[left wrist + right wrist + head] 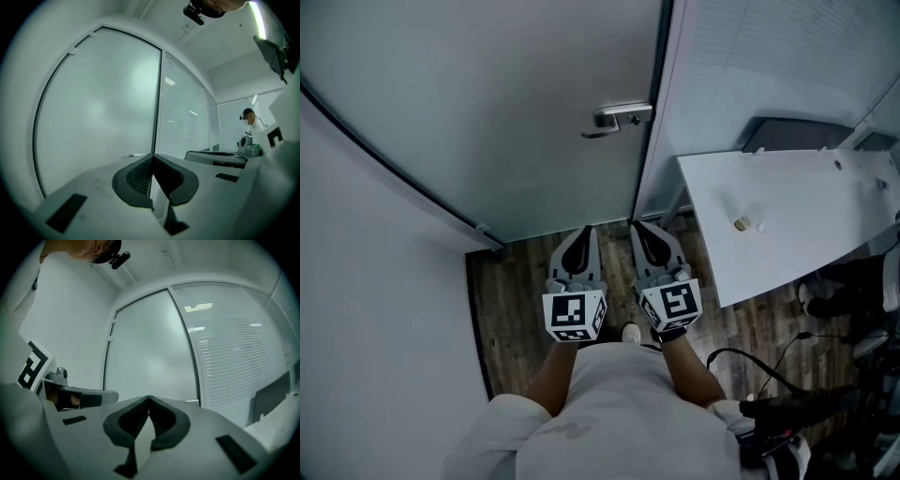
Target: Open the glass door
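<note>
Head view is showing the door (487, 112) shut at 12 o'clock, handle (619, 117) untouched at 1. Left tool (581, 232) and right tool (639, 225) are pointing toward it, both closed, empty. Judging this the approach; next is calling for pressing the handle down.

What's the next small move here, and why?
Probably reach the right gripper toward the door handle and open its jaws. It and the left gripper are shut and empty, side by side short of the glass door; the handle sits at the door's right edge, nearer the right one.
</note>
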Action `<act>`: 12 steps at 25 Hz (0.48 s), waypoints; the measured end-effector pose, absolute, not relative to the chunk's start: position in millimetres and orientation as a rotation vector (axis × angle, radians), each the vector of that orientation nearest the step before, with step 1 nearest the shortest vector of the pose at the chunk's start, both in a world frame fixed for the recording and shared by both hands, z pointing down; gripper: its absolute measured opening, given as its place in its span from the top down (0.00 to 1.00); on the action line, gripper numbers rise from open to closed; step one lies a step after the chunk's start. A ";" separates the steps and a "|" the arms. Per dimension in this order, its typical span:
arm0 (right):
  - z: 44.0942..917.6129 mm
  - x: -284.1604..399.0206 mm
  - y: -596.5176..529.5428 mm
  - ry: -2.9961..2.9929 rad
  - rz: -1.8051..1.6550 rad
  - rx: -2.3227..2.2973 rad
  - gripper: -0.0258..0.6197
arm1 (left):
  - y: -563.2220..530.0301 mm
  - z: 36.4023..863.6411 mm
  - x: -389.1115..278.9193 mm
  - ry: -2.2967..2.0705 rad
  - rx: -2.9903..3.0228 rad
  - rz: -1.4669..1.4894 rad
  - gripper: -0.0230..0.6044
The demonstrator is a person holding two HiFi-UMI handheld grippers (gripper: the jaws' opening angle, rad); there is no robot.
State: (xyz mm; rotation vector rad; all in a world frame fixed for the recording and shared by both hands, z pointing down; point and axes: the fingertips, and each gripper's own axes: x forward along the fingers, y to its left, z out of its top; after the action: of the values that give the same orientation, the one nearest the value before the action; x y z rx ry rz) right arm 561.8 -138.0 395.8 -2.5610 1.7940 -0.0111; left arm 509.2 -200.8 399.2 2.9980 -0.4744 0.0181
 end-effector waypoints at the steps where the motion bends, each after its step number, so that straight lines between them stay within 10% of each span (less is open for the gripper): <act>1: 396.6 571.7 -149.1 1.786 -0.015 -2.574 0.95 | -213.8 398.3 521.5 -0.460 3.000 0.011 0.96; 12: 389.8 657.5 -260.3 1.598 -0.017 -2.673 0.95 | -324.5 399.7 619.3 -0.153 3.050 0.105 0.96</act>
State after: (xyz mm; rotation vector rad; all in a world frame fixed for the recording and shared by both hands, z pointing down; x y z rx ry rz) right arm 657.5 -260.3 389.8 -2.6734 1.5979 -0.0166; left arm 619.3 -324.5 399.7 3.0496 -0.1527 0.1053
